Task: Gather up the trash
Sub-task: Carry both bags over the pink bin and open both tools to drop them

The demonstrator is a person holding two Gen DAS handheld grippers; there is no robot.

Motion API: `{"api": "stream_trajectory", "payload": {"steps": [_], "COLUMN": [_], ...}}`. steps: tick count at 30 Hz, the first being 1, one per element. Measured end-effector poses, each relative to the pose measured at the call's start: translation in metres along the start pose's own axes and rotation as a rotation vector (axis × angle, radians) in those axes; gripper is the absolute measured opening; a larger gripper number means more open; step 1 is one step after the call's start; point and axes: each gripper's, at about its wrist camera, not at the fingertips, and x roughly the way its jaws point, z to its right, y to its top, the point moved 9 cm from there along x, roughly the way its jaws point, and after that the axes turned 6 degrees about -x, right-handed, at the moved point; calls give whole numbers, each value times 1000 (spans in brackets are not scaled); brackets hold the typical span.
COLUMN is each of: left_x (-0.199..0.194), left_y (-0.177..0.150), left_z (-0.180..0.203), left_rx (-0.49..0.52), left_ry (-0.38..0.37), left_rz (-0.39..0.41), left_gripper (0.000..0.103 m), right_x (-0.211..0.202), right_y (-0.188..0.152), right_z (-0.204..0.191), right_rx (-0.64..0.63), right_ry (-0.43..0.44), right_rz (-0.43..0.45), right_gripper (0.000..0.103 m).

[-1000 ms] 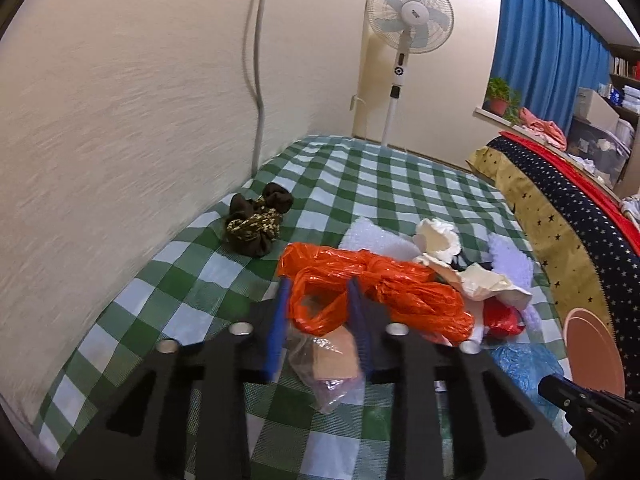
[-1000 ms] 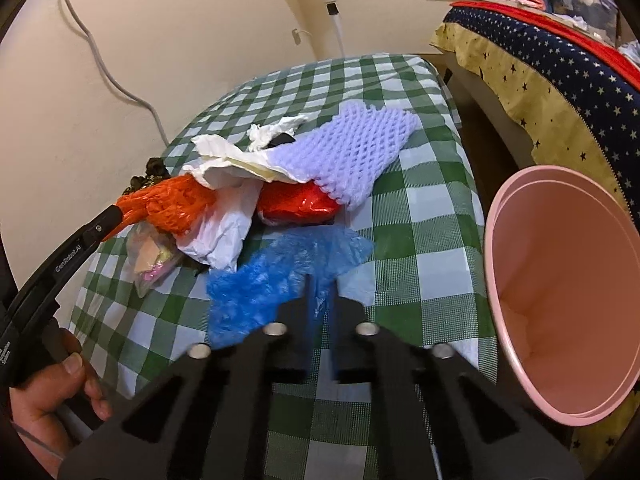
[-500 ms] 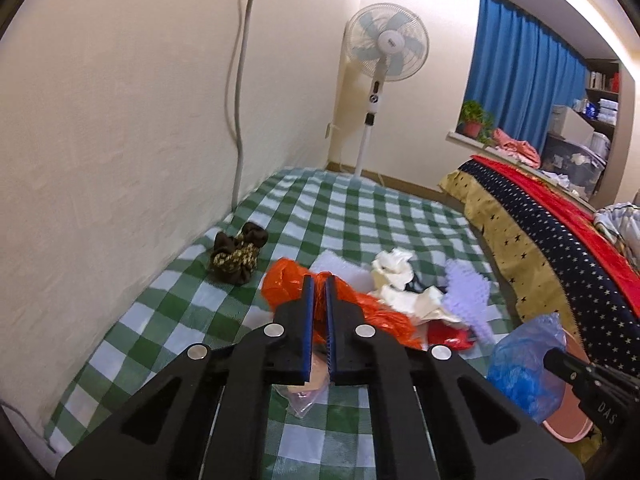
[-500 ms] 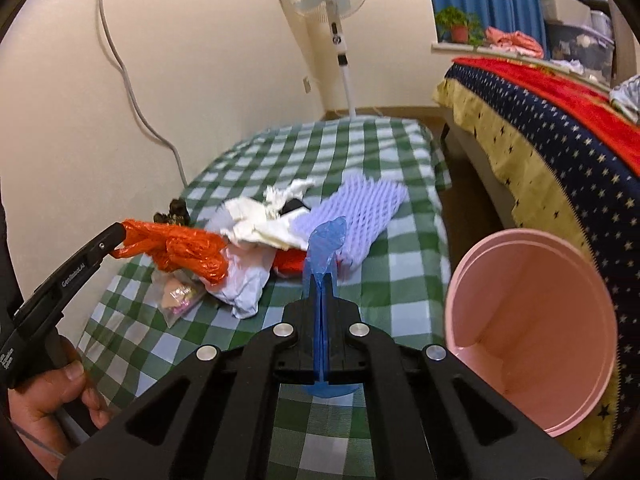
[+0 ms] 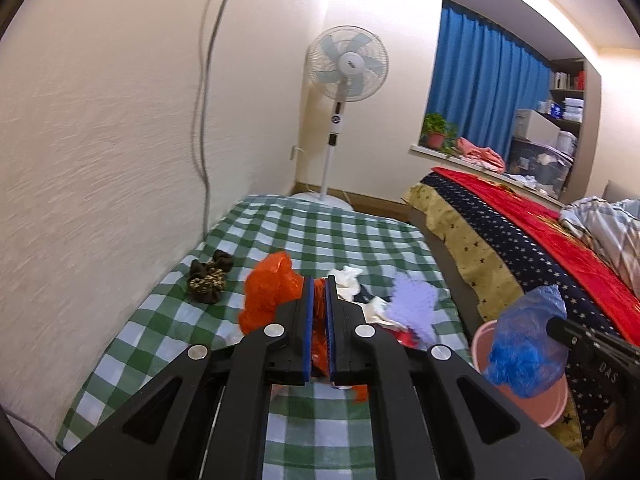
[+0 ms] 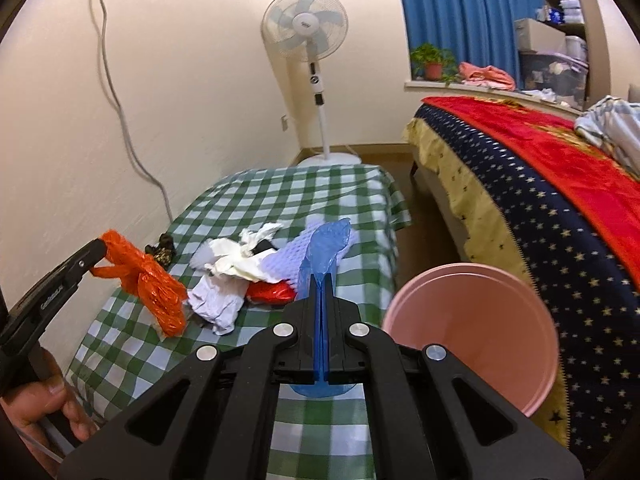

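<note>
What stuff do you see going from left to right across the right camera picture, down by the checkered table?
Left gripper → orange plastic bag → white crumpled paper → blue plastic bag in the right gripper → pink bin → starry bedspread.

Trash pile: heaped on the bench, at its near half. Bucket: placed right of the pile, off the bench edge, between bench and bed. Scrunchie: laid left of the pile, near the wall. Fan: stood behind the pile, beyond the bench's far end.
</note>
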Motion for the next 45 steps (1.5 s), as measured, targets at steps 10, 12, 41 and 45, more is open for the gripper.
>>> {"api": "stream_trajectory", "payload": {"steps": [10, 12, 41, 45], "left_x": [-8, -7, 46, 54], "left_y": [-12, -14, -70, -79], "left_z": [39, 51, 212, 221], "left_rx": [59, 72, 225, 233], "left_ry": [-106, -130, -394, -405], "left_rz": [-40, -45, -157, -180], "left_gripper": [5, 5, 5, 5], "right_x": [-27, -30, -28, -27], "right_y": [6, 6, -16, -19], "right_z": [51, 64, 166, 174], "right_rx": [65, 86, 203, 218], "right_ry": [-113, -139, -359, -375], "right_rz": [34, 34, -28, -34], "right_gripper": [0, 0, 0, 0]}}
